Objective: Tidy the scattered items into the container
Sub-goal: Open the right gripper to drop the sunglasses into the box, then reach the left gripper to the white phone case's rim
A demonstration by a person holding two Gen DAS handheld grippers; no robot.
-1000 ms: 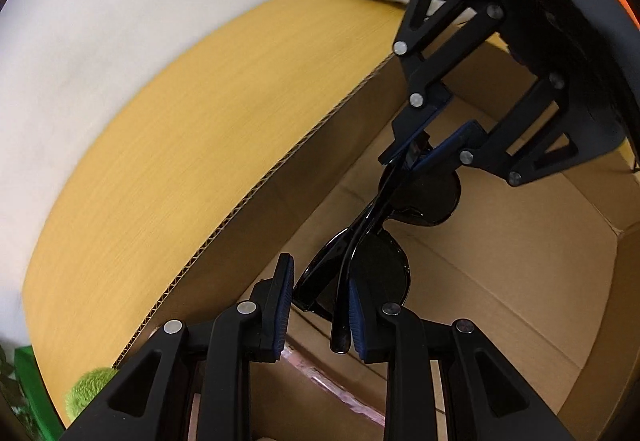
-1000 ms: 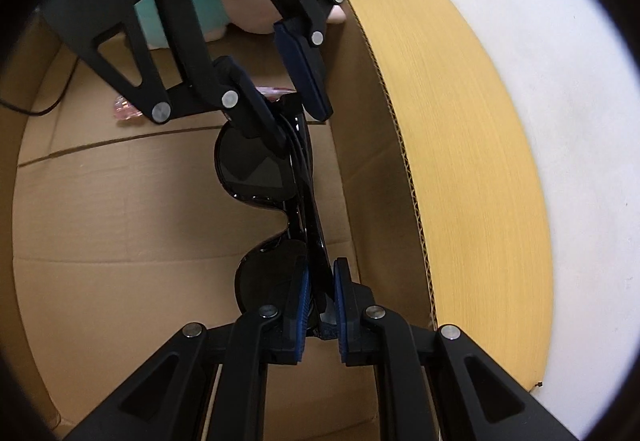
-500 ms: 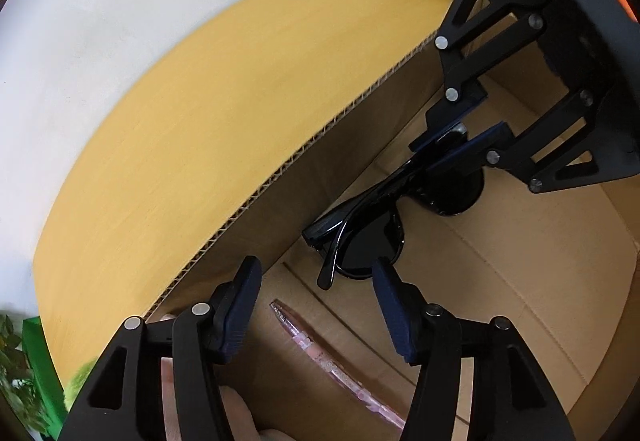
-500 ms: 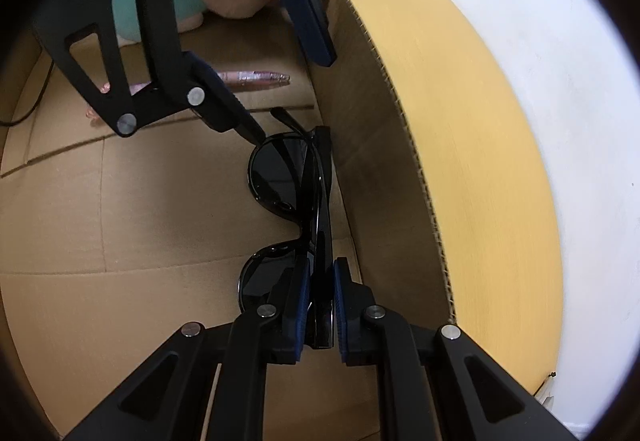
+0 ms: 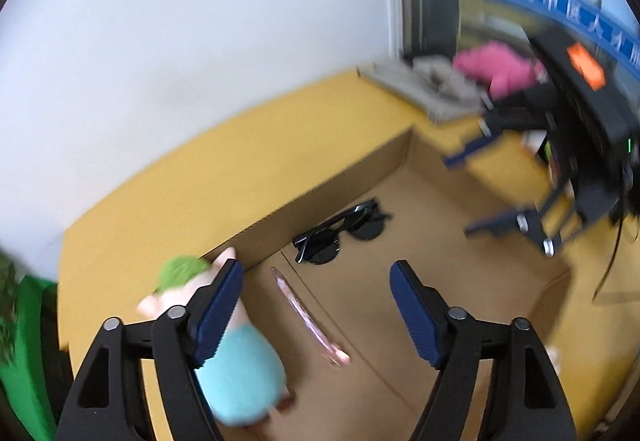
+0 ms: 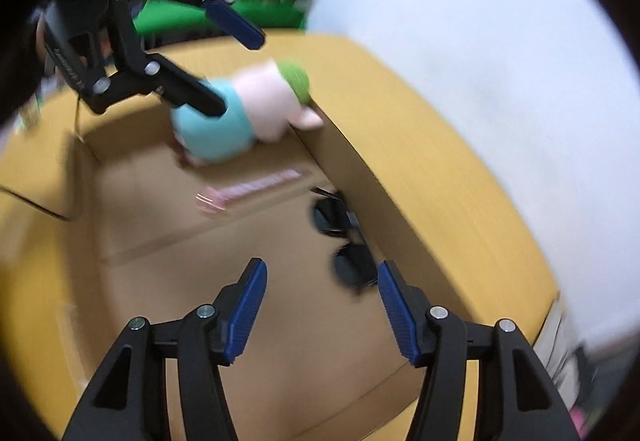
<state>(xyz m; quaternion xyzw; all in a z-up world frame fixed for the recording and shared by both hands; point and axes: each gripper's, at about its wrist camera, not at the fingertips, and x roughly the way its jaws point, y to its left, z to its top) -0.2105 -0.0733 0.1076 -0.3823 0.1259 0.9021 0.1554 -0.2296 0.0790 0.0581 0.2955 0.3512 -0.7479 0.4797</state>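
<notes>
Black sunglasses (image 5: 338, 231) lie on the floor of the open cardboard box (image 5: 440, 301), close to its far wall; they also show in the right wrist view (image 6: 344, 241). A pink pen (image 5: 308, 317) lies beside them, and a plush doll (image 5: 236, 361) in teal with a green top leans in the box corner. My left gripper (image 5: 316, 309) is open and empty above the box. My right gripper (image 6: 320, 305) is open and empty above the box, and shows blurred in the left wrist view (image 5: 500, 193).
The box stands on a yellow wooden table (image 5: 160, 201) against a white wall (image 5: 160, 41). Grey and pink cloth (image 5: 472, 77) lies at the table's far end. A green plant pot (image 6: 224, 17) stands beyond the box.
Both grippers let go of the sunglasses, opened wide and rose away from the box. The sunglasses now lie on the box floor.
</notes>
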